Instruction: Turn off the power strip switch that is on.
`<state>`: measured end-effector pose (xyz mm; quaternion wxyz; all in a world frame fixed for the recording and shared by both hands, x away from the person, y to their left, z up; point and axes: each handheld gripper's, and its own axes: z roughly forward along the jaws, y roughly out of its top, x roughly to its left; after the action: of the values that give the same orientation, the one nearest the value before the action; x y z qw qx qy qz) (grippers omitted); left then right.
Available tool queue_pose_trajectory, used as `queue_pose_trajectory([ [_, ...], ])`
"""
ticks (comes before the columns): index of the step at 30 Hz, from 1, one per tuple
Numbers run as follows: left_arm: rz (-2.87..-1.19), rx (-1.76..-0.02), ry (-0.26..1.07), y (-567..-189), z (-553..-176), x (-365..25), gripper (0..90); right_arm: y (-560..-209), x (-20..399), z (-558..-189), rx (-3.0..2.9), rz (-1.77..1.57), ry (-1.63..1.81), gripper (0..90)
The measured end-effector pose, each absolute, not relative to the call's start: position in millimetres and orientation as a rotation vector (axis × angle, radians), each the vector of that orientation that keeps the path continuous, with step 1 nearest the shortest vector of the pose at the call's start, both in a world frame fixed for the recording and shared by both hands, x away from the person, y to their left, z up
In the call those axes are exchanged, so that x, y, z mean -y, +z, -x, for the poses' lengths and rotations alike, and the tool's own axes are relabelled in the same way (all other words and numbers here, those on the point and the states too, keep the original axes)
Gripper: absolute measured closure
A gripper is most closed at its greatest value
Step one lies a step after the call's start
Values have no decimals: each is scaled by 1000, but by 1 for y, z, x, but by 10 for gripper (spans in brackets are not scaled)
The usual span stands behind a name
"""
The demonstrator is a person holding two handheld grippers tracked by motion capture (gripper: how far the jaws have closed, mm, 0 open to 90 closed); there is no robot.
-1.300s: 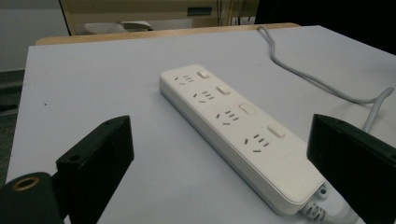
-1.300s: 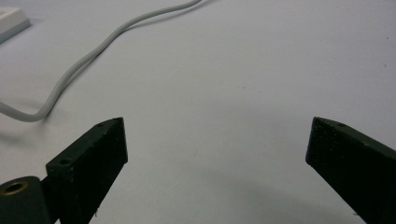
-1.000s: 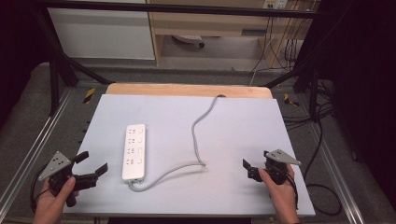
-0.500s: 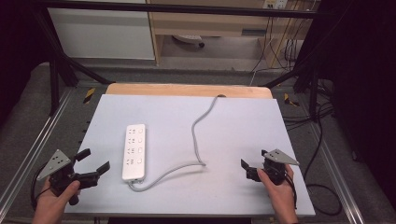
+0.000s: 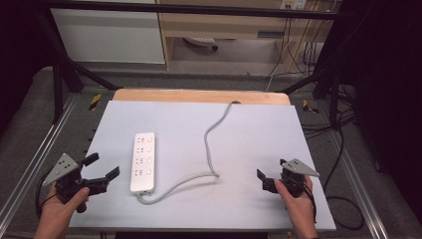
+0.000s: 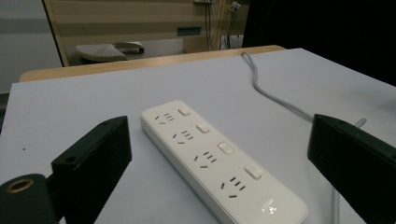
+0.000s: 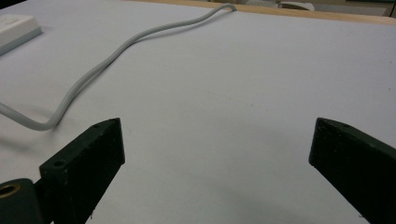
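Judged step: left gripper approaching power strip for grasp; best to come in low, centre jaws across strip's narrow width, close on plain edges rather than switches, keep cable slack

Left gripper released, jaws spread wide, holding nothing; right gripper likewise released and empty

Strip lies flat on white table, left of centre in high view, just right of left gripper, not touching; well apart from right gripper at lower right

In left gripper view strip sits between jaws, ahead of them

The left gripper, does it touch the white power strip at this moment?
Apart. In the high view, bare table separates the left gripper from the power strip; its jaws stand open, holding nothing.
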<state>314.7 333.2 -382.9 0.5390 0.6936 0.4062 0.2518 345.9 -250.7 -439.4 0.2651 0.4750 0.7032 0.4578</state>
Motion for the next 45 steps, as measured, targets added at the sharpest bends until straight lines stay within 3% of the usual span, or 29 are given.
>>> queue_pose_trajectory([
  [24,-1672,-944,595,-369,-345,-315,49,-438,253,-346,-1880,-1293,1245,37],
  [45,-1704,-974,577,-383,-371,-304,63,-437,254,-346,-1872,-1304,1249,37],
])
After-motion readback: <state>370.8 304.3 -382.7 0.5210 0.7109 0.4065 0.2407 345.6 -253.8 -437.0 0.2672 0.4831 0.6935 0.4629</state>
